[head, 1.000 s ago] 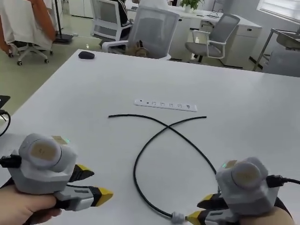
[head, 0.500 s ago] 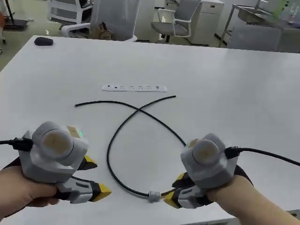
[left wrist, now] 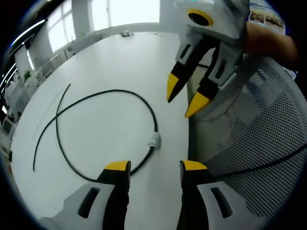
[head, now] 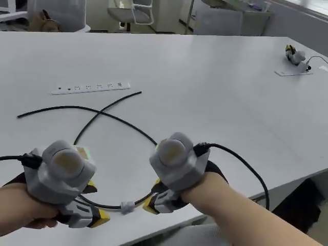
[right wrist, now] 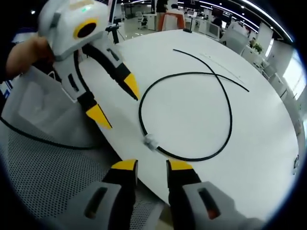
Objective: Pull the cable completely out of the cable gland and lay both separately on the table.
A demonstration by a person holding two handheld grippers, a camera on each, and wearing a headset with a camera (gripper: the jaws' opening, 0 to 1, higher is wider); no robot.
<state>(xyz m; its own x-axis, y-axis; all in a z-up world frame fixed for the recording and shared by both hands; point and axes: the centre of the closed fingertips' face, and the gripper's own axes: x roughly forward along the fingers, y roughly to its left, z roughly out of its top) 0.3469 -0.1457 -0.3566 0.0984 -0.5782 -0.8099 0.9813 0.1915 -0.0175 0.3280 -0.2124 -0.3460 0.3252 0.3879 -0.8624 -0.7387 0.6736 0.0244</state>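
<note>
A black cable (head: 110,117) lies in a crossed loop on the white table (head: 215,97). The small grey cable gland (head: 126,207) sits on the cable close to the table's front edge. My left gripper (head: 96,203) is just left of the gland and my right gripper (head: 152,196) just right of it, tips facing each other. In the left gripper view the gland (left wrist: 154,140) lies ahead of my open left gripper (left wrist: 155,166). In the right gripper view the gland (right wrist: 150,142) lies just beyond my open right gripper (right wrist: 152,165). Neither one touches it.
A white power strip (head: 89,87) lies beyond the cable loop. A small grey and yellow device (head: 296,56) rests at the table's far right. Office chairs (head: 130,10) stand behind the table. A mesh chair seat (left wrist: 249,143) is below the front edge.
The head camera has swung right and down. The grippers have closed in on each other: the left now sits close beside the gland, and the right stays at its other side.
</note>
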